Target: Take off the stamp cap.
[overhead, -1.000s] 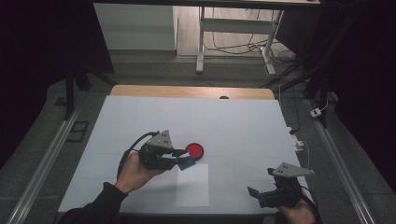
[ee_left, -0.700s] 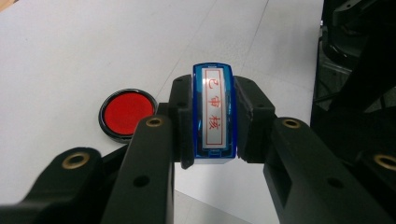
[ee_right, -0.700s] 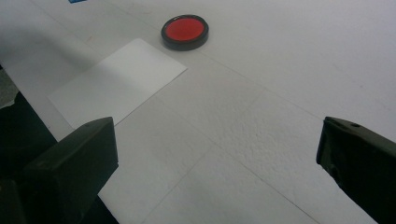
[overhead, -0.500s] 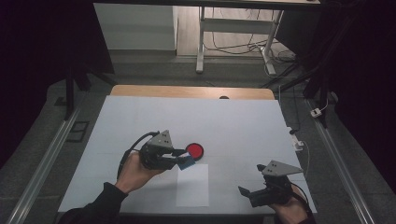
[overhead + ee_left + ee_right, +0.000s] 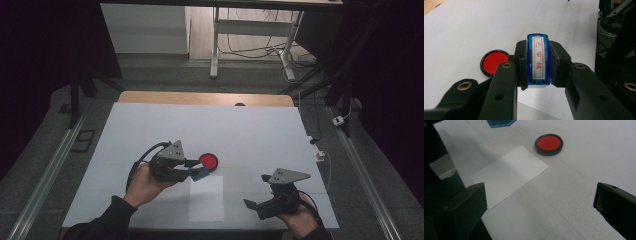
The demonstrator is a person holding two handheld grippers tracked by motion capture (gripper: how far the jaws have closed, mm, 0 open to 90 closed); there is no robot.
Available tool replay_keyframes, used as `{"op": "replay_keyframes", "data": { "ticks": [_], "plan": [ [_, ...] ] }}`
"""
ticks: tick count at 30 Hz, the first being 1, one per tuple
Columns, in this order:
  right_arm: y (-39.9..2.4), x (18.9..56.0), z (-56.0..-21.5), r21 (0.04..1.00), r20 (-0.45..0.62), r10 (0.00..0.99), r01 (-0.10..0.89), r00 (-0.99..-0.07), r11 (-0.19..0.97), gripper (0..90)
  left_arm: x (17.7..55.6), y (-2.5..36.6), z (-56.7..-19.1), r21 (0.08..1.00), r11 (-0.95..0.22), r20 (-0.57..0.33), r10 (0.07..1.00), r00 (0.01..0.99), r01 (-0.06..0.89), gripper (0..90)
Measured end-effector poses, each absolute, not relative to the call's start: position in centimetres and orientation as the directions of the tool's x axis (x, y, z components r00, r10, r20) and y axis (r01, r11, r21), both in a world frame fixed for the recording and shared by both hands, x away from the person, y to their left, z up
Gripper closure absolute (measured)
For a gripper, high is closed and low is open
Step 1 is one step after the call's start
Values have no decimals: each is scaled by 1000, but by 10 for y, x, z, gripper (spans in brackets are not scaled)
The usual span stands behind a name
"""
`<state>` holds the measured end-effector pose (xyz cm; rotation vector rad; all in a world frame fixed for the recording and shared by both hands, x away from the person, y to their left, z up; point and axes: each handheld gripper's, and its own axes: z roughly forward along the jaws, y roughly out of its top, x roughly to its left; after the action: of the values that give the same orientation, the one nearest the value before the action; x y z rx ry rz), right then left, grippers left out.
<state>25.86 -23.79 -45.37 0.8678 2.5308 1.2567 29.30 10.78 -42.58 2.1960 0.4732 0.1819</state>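
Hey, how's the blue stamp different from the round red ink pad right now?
The blue stamp is rectangular and clamped between the left gripper's fingers; the ink pad is a flat round disc lying free on the table. The stamp's label carries red characters; the pad's red face is plain. Both show red.

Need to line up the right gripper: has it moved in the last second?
Yes. In the high view the right gripper has shifted left along the table's near edge, toward the white paper sheet, its fingers open.
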Motion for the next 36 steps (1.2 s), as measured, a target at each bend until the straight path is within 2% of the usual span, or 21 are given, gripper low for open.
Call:
{"op": "replay_keyframes", "data": {
  "ticks": [4, 20, 36],
  "plan": [
    [-228, 262, -456, 767, 133, 555, 440, -821, 468, 0, 293, 108, -425, 785, -549, -68, 387, 920, 288, 705],
    [-192, 273, -457, 787, 100, 456, 351, -884, 508, 0, 292, 114, -424, 793, -551, -77, 334, 939, 261, 705],
    [-162, 285, -467, 751, 98, 401, 332, -911, 571, 0, 293, 123, -419, 811, -532, -81, 310, 947, 243, 705]
  ]
}}
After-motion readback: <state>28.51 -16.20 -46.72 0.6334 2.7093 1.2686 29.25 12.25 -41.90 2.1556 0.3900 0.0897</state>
